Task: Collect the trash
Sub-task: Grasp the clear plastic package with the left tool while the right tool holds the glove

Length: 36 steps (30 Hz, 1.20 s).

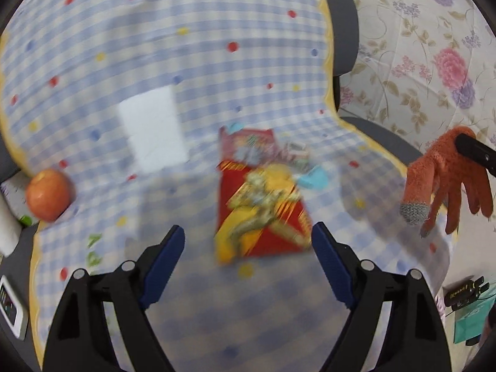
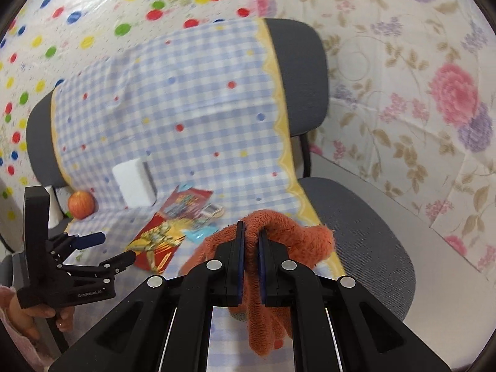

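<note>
My right hand-held gripper (image 2: pixel 250 232) is clamped on a fuzzy orange knitted glove (image 2: pixel 279 232); its blue-padded jaws are pressed nearly together on the fabric, and the glove's fingers hang down below them over the front of the seat. In the left wrist view the same glove (image 1: pixel 446 183) dangles to the right of the red packet, grey patches on two fingertips, above the right edge of the cloth.

My left hand-held gripper (image 1: pixel 248 235) has its jaws spread wide apart, holding nothing, just in front of a flat red and yellow snack packet with a gold figure printed on it (image 1: pixel 263 214). The packet lies on the blue-and-white checked cloth with coloured dots and a yellow scalloped border (image 1: pixel 186 46), which covers a grey upholstered office chair (image 2: pixel 365 232).

Just behind the red packet, touching or overlapping it, lies a smaller red wrapper with a busy printed picture (image 1: pixel 251 148), and to the red packet's right a small light blue scrap (image 1: pixel 313 179); blur hides their details. Behind and to the left of the red packet stands a white rectangular foam block (image 1: pixel 152 130). Far to the left of the packet, at the cloth's edge, sits a round orange-red fruit (image 1: pixel 48 193). Floral-print sheeting (image 2: pixel 418 93) hangs behind the chair.
</note>
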{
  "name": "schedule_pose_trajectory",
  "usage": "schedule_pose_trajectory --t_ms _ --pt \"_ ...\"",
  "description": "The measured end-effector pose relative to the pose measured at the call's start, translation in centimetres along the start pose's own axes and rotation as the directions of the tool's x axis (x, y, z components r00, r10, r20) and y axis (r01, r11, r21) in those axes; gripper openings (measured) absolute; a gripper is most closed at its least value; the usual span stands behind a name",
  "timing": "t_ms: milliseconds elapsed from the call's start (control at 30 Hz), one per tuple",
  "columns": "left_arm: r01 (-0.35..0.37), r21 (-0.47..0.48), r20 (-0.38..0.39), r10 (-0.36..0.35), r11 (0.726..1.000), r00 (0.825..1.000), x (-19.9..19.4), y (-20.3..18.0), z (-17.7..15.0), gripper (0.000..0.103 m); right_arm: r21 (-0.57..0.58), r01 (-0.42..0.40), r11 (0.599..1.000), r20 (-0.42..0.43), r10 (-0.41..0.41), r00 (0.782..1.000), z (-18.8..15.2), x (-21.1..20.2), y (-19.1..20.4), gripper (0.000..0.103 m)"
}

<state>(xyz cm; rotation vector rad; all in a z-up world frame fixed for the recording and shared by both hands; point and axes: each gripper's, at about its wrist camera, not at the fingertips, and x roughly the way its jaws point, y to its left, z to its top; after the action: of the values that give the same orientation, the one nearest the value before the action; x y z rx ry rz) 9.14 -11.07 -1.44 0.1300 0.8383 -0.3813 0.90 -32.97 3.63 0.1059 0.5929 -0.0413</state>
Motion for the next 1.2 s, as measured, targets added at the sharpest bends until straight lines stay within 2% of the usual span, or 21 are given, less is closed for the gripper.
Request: schedule_pose_trajectory --t_ms 200,333,400,500,567,600,667,700,733,767,900,1000,1100,1200 --pt "-0.053 0.031 -0.011 0.053 0.998 0.999 3.9 -3.4 3.9 0.088 0.012 0.06 0.998 0.046 -0.061 0.997 1.2 0.0 -2.6 0.008" --pt "-0.046 0.074 -0.078 0.052 0.996 0.996 7.5 -5.7 6.2 0.088 0.039 0.058 0.998 0.052 -0.06 0.997 1.6 0.3 -4.1 0.008" --pt "-0.048 0.081 -0.088 0.055 0.996 0.995 8.9 -6.0 7.1 0.087 0.05 0.058 0.997 0.055 -0.061 0.997 1.6 0.2 -4.6 0.008" --pt "-0.058 0.081 -0.1 0.066 0.995 0.993 10.2 -5.8 8.1 0.074 0.056 0.061 0.997 0.052 -0.064 0.997 1.5 0.3 -5.0 0.008" --pt "-0.051 0.08 -0.128 0.061 0.996 0.99 11.3 -5.5 8.3 0.058 0.06 0.059 0.996 0.042 -0.062 0.997 1.4 0.5 -5.2 0.008" --pt "-0.043 0.082 -0.15 0.056 0.996 0.987 11.9 -5.4 8.2 0.054 0.062 0.059 0.996 0.039 -0.062 0.997 1.3 0.6 -5.3 0.008" --pt "0.003 0.06 -0.192 0.008 0.998 0.981 12.7 -5.0 7.8 0.041 0.067 0.057 0.996 0.032 -0.059 0.998 1.1 0.6 -5.3 0.008" --pt "0.005 0.066 -0.185 0.007 0.998 0.983 12.4 -4.9 7.5 0.036 0.069 0.054 0.996 0.03 -0.056 0.998 1.1 0.6 -5.2 0.008" --pt "0.016 0.083 -0.187 0.0 0.996 0.982 12.0 -5.0 7.2 0.025 0.071 0.051 0.996 0.029 -0.053 0.998 0.9 0.4 -5.1 0.008" --pt "0.057 0.096 -0.195 -0.037 0.994 0.98 11.4 -5.1 6.6 0.02 0.069 0.049 0.996 0.026 -0.051 0.998 0.8 0.4 -4.9 0.008" --pt "0.093 0.184 -0.18 -0.059 0.979 0.982 8.6 -4.9 3.8 0.014 0.079 0.025 0.997 0.003 -0.025 1.0 -0.1 0.1 -4.3 0.008" --pt "0.149 0.162 -0.191 -0.117 0.976 0.975 6.9 -3.4 2.6 0.008 0.081 0.01 0.997 -0.019 -0.009 1.0 -1.0 -0.1 -3.4 0.008" --pt "0.132 0.179 -0.184 -0.099 0.975 0.978 4.9 -2.6 1.2 0.007 0.076 0.002 0.997 -0.023 -0.001 1.0 -1.5 -0.5 -2.4 0.008" --pt "0.125 0.153 -0.182 -0.096 0.98 0.979 3.0 -1.8 0.4 0.007 0.072 0.001 0.997 -0.023 0.001 1.0 -1.8 -0.9 -1.7 0.008"
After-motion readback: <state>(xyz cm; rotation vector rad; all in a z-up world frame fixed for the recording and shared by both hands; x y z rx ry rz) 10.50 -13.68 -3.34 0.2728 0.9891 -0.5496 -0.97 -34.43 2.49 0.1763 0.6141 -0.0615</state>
